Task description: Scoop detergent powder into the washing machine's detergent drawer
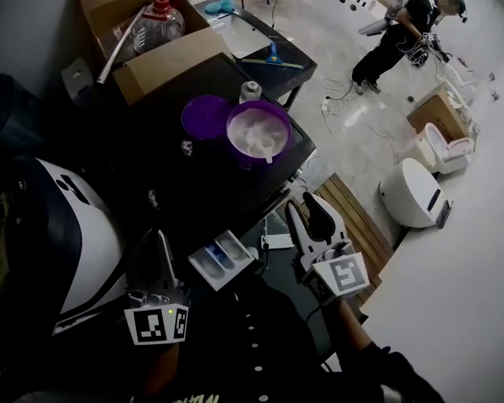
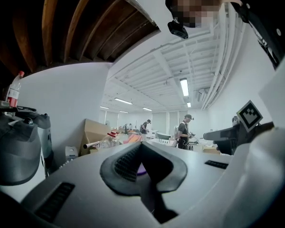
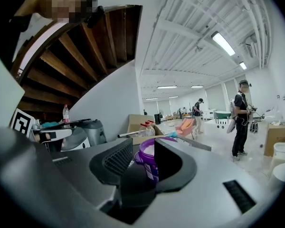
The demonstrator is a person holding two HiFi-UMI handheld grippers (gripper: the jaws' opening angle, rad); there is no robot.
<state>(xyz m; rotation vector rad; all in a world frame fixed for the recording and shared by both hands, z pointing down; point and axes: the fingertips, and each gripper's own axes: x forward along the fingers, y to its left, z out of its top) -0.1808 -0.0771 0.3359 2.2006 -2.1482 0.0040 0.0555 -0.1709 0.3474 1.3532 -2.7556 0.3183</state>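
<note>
The left gripper [image 1: 161, 246] hangs low with its jaws seemingly pressed together on nothing, though the view is dim; it is probably spare for now. The detergent drawer [image 1: 222, 259] lies just beside it at 3 o'clock, standing open so powder can go in. Up the dark top [image 1: 176, 183] at the drawer's 12 o'clock stands the purple tub [image 1: 259, 133]. Its lid [image 1: 204, 117] lies off at 9 o'clock, baring the white scoop [image 1: 268, 149]. The right gripper [image 1: 307, 206], jaws spread and empty, faces the tub at its 11 o'clock, well apart, likely lining up on the scoop.
</note>
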